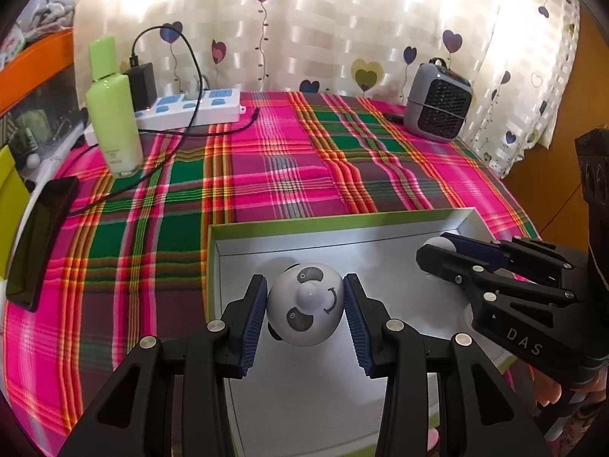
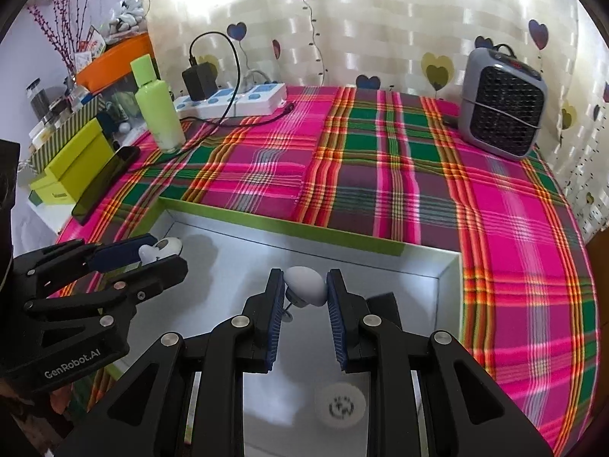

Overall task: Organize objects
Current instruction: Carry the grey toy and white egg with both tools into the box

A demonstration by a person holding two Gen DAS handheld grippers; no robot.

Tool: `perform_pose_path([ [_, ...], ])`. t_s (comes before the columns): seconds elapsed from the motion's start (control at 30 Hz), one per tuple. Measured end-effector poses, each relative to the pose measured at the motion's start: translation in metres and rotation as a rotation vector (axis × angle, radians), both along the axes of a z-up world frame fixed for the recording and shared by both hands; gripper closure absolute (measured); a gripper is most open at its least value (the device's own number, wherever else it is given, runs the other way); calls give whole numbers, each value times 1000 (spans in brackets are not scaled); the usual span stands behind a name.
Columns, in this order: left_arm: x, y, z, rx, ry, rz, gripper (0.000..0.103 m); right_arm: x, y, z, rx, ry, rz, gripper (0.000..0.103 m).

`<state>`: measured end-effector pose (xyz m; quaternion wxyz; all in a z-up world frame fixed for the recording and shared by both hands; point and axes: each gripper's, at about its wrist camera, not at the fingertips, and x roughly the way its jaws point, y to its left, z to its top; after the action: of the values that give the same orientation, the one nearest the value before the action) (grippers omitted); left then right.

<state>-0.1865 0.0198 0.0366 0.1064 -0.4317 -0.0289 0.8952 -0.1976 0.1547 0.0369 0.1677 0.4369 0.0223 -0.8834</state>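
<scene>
My left gripper (image 1: 305, 306) is shut on a white panda-face toy (image 1: 304, 304) and holds it over the open green-rimmed box (image 1: 342, 224). The same gripper (image 2: 163, 253) shows in the right wrist view at the left, with the toy (image 2: 161, 249) between its fingers. My right gripper (image 2: 305, 289) is shut on a pale grey egg-shaped piece (image 2: 306, 285) above the box (image 2: 281, 224). It also shows in the left wrist view (image 1: 437, 247) at the right.
A white round disc (image 2: 340, 405) lies on the box floor. On the plaid cloth stand a green bottle (image 1: 114, 114), a power strip (image 1: 190, 108) with a charger, and a grey heater (image 1: 437, 103). A phone (image 1: 38, 243) leans at the left edge.
</scene>
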Motion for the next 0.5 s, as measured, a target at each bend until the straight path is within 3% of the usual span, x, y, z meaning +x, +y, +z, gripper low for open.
perform_pose_path([
  [0.5, -17, 5, -13, -16, -34, -3, 64, -17, -10, -11, 28, -20, 15, 79],
])
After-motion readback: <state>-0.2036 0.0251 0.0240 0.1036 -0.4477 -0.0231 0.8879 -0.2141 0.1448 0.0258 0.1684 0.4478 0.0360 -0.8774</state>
